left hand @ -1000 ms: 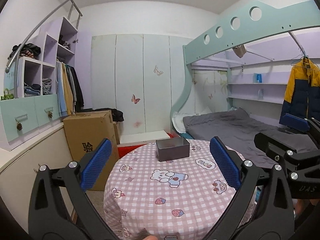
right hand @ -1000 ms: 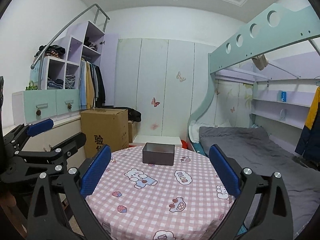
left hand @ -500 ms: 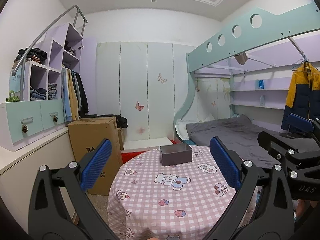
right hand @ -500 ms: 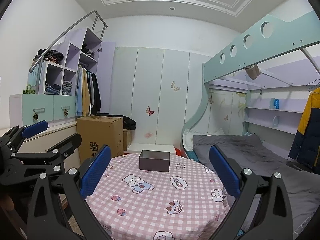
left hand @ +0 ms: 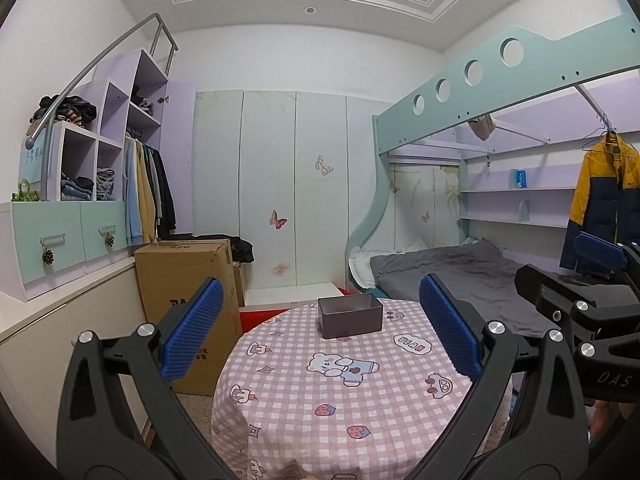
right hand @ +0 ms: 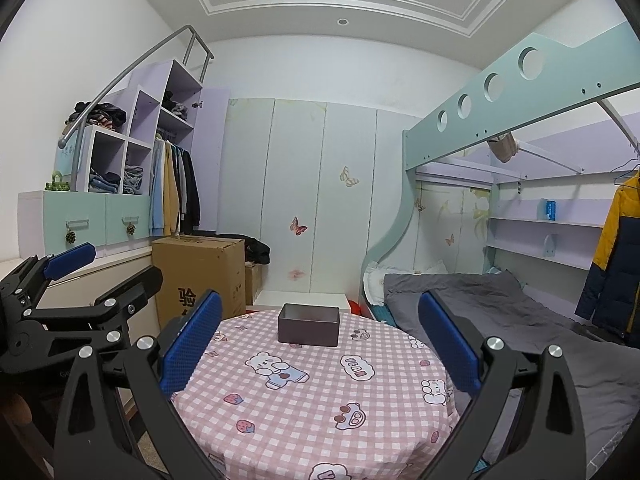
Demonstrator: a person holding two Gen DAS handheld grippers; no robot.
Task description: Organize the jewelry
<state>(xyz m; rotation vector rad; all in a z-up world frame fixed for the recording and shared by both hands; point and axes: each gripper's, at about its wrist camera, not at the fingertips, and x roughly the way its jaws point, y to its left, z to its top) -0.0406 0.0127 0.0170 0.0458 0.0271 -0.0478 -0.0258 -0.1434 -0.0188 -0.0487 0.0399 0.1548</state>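
Standing back from the round table, the person holds both grippers level and spread wide, neither one grasping anything — a ready stance, I would say, before any real work begins. The left gripper frames the small dark box between its blue fingers, slightly nearer the right-hand one and well beyond the tips. The right gripper frames that box too, a little nearer its left finger and again far past the tips. Each tool appears at the edge of the other's view, so the two hang side by side, apart.

That box looks like thin grey metal, rectangular, straight-walled and open at the top; its inside is not visible from here, so whether it holds anything I cannot tell. No jewelry shows anywhere on the cloth. It sits toward the far edge of the table, probably placed there as the container to sort into.

Soft and draping, the tablecloth is pink-and-white check with cartoon bears and strawberries. Ribbed blue rubber covers the finger pads — good for gripping small, slippery pieces.
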